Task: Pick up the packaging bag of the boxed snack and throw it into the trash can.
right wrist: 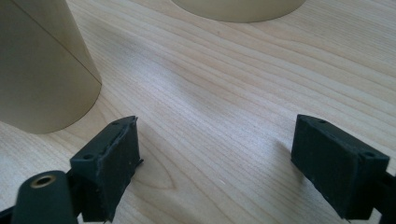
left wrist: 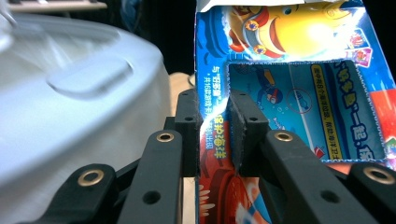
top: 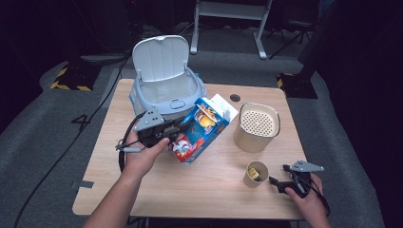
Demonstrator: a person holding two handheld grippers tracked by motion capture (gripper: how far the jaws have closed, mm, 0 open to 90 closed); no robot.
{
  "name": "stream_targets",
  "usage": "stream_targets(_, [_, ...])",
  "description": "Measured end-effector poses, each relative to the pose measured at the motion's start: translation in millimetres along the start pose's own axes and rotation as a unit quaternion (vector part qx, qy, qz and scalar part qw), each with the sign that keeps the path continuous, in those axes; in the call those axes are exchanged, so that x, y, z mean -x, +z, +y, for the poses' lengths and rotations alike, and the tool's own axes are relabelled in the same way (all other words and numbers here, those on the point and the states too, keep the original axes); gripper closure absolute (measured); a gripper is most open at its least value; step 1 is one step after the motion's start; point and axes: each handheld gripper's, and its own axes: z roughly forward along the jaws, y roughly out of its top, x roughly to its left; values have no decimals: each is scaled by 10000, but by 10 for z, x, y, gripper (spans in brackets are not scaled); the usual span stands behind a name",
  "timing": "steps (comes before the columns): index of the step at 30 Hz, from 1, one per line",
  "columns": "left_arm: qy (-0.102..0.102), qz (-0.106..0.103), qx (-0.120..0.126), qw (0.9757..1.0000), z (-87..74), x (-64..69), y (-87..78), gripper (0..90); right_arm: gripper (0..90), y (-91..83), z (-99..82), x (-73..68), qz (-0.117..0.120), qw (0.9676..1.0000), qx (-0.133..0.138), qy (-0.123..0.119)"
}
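The box (left wrist: 289, 70) is thin printed card with a glossy sheen that catches the light. The bin (top: 164, 90) looks like smooth pale plastic, faintly shiny. The counter (right wrist: 224, 93) is light wood with a matt, fine grain. The cup (right wrist: 37, 70) looks like matt paper. The left gripper (left wrist: 215, 135) has matt black plastic jaws with rough-edged pads.

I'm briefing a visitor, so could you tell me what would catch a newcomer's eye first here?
The bright cartoon box at the table's centre, clamped in the left gripper and raised beside the open grey bin. To the right stand a tan canister and a small paper cup.
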Motion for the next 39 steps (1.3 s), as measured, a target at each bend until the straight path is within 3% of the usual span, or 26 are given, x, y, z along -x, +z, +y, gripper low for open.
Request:
stream_targets(10, [185, 126, 212, 9995, 335, -87, -129, 756, 152, 0, 0, 0, -2, 10000, 0, -1])
stream_targets(18, [113, 243, 481, 9985, 584, -224, -217, 756, 152, 0, 0, 0, -1, 10000, 1, -1])
stream_targets(31, [-76, 532, 886, 9946, 885, -475, -351, 756, 152, 0, 0, -1, 1, 10000, 0, 0])
stream_targets(35, [-167, 670, 985, 9927, 909, -547, -362, 756, 152, 0, 0, 0, 0, 10000, 0, -2])
stream_targets(39, [-257, 871, 1135, 9894, 919, -616, -347, 756, 152, 0, 0, 0, 1, 10000, 0, -2])
